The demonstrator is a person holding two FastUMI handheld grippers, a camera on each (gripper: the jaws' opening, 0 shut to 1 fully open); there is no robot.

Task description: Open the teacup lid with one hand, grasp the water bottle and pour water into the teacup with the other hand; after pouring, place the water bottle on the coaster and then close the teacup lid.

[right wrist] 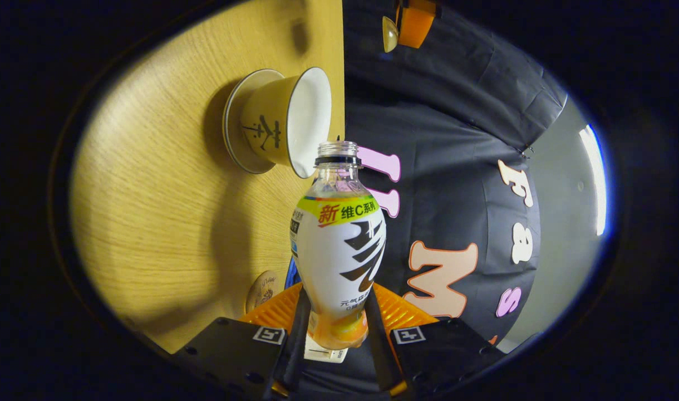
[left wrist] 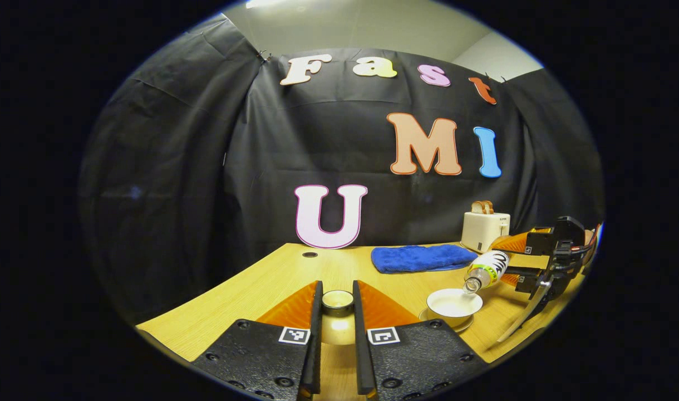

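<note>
My left gripper (left wrist: pixel 337 288) is shut on the pale teacup lid (left wrist: pixel 338 327), held above the wooden table (left wrist: pixel 250 301) by the ring knob on top. To its right the open white teacup (left wrist: pixel 453 303) stands on its saucer. My right gripper (left wrist: pixel 531 274) holds the water bottle (left wrist: pixel 487 269) tipped down, its uncapped mouth right at the cup's rim. In the right gripper view the bottle (right wrist: pixel 339 250) is clamped between the fingers of my right gripper (right wrist: pixel 338 292), pointing at the teacup (right wrist: pixel 286 120). The lid (right wrist: pixel 390 34) shows far off, and a round coaster (right wrist: pixel 264 288) lies near the fingers.
A folded blue towel (left wrist: pixel 423 258) lies behind the cup. At the back right a white toaster (left wrist: pixel 484 229) holds bread slices. A small round hole (left wrist: pixel 310 254) sits in the table near the back wall.
</note>
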